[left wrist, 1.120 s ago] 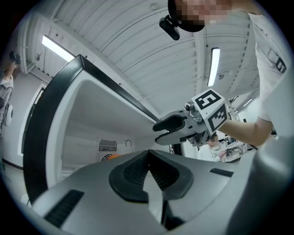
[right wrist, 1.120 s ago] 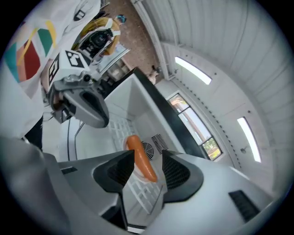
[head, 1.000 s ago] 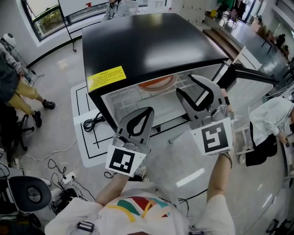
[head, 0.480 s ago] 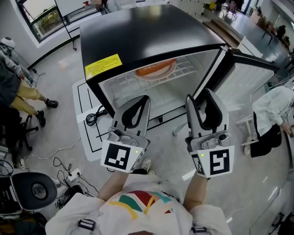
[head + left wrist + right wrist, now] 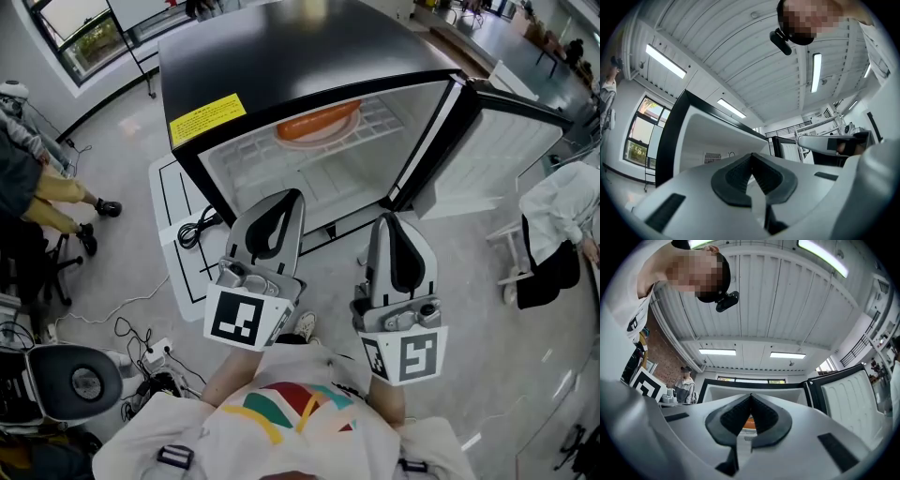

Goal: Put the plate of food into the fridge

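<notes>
Biggest first: the compact black-topped fridge w/ white interior [image 5: 281, 56] stands on the floor, seen from above. Its white-lined door [image 5: 506, 159] is swung wide open to the right. Inside, the white wire shelf [image 5: 380, 117] runs across the upper compartment.

Both tools are out in front of the opening, well clear of the shelf. The left gripper [image 5: 291, 197] has its jaws tip to tip w/ nothing between them. The right gripper [image 5: 389, 220] is the same: jaws closed together and empty, pointing at the fridge mouth.

The orange round plate of food [image 5: 319, 122] sits on the wire shelf inside the fridge, apart from both grippers. It looks flat, but the food on it is too small to make out. So the placing looks done, and only the door seems left.

Smaller bits: a yellow warning label [image 5: 207, 119] on the fridge's top edge, and a black power cable [image 5: 197, 234] coiled on the floor beside the fridge's left corner.

Risks, as I judge them:
- The door needs pushing w/ a closed gripper. A hard shove could jolt the fridge, and the plate could slide on the smooth wire.
- A push at the door's outer edge may slip off.
- If the plate overhangs the shelf front (can't tell), the door could clip it.
- The cable is near the feet, so it's a trip or snag risk.
</notes>
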The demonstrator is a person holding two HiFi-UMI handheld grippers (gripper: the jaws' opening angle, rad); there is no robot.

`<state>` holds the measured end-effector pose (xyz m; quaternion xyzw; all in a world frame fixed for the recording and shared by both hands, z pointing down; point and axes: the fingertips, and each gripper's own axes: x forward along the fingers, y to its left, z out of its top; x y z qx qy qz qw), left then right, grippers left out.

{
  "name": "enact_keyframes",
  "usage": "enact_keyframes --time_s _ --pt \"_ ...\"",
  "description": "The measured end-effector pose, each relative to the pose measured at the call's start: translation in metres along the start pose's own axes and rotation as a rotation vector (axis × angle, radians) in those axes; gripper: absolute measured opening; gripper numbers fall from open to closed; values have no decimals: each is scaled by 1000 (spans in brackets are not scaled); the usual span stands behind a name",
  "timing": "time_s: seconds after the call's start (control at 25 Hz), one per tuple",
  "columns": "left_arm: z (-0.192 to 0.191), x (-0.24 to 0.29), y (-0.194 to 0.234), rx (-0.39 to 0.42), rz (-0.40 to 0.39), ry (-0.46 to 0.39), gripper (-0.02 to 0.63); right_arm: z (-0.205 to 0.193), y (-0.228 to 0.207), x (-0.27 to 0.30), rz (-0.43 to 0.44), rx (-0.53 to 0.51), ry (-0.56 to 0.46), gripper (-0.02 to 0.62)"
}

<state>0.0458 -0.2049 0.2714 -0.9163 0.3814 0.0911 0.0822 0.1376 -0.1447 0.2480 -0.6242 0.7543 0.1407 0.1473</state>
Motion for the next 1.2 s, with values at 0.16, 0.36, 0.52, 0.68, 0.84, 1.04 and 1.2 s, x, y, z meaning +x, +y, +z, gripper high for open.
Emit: enact_keyframes --time_s 0.16,0.36,0.52,0.68,0.84,1.04,1.2 --pt "2 -2 -1 9 -2 -6 6 -2 2 0 -15 -61 25 2" --pt "4 -1 -1 24 -1 -15 6 -7 0 1 -35 -92 52 2" --pt "5 0 1 24 2 -19 6 -8 0 3 -32 -101 57 2" --pt "3 -1 1 17 4 -25 6 -10 -1 3 -32 -100 64 2" --pt "3 -1 0 3 4 -48 6 -12 2 5 -15 -94 62 2" --pt "5 -2 1 14 8 -61 6 -14 6 8 2 -94 62 2" --pt "6 -2 6 15 18 -59 6 -14 10 11 14 -92 60 2"
